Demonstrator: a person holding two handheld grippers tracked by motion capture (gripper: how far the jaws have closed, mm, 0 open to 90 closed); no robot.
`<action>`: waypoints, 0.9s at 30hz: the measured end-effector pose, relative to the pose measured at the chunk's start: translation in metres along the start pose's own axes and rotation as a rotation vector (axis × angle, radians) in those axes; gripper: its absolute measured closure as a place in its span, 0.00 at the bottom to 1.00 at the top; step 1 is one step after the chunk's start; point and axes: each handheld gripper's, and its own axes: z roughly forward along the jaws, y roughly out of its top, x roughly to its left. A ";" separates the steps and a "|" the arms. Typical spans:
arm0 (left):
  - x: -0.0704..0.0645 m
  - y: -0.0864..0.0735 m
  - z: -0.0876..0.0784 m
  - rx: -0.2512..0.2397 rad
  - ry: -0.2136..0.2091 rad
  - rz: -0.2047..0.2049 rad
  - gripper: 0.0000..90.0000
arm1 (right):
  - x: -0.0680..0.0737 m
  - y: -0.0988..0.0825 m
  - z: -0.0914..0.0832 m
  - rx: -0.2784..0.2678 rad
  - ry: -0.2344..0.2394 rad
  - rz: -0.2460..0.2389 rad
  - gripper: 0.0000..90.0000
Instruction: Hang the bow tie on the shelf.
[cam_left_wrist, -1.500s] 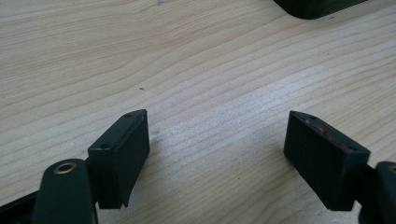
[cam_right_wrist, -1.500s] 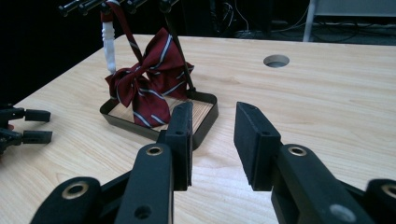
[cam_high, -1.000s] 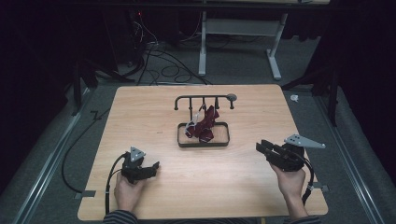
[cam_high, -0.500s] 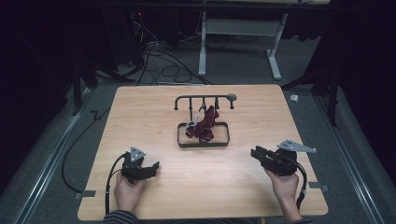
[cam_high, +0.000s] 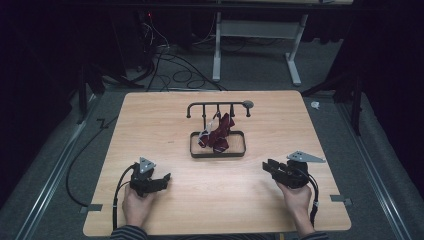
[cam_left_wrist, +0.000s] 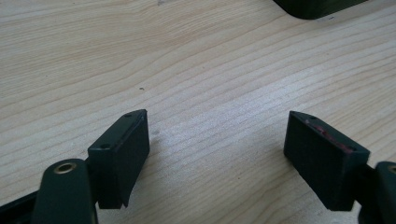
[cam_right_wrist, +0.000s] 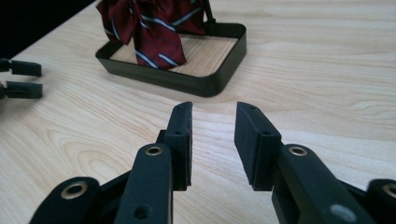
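High view: a wooden table (cam_high: 165, 120) carries a dark oblong tray (cam_high: 218, 152) near its centre, from whose far edge rises a hook rack (cam_high: 219, 106). A dark red striped tie (cam_high: 216, 135) hangs from the rack and bunches down into the tray. The left gripper (cam_high: 161, 180), held in the left hand (cam_high: 136, 206), lies low at the near left part of the table, well apart from the tray. The right gripper (cam_high: 268, 166), held in the right hand (cam_high: 295, 201), sits at the near right part, its tips pointing left toward the table's middle, also apart from the tray.

Left gripper view: the fingers (cam_left_wrist: 122, 151) stand wide apart, released, with bare wood between them and a corner of the tray at the top edge.

Right gripper view: the fingers (cam_right_wrist: 181, 140) are partly parted and grasp nothing; ahead lie the tray and the tie, with the left gripper's tips at the far left edge.
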 end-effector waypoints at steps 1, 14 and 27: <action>0.000 0.000 0.000 -0.001 0.001 0.000 0.25 | -0.001 -0.001 0.002 0.005 -0.003 0.003 0.77; 0.000 0.000 0.000 0.000 0.000 0.000 0.25 | -0.007 -0.013 0.022 0.064 -0.037 0.015 0.76; 0.000 0.000 0.000 -0.001 -0.001 0.000 0.26 | -0.001 -0.014 0.039 0.110 -0.089 -0.038 0.76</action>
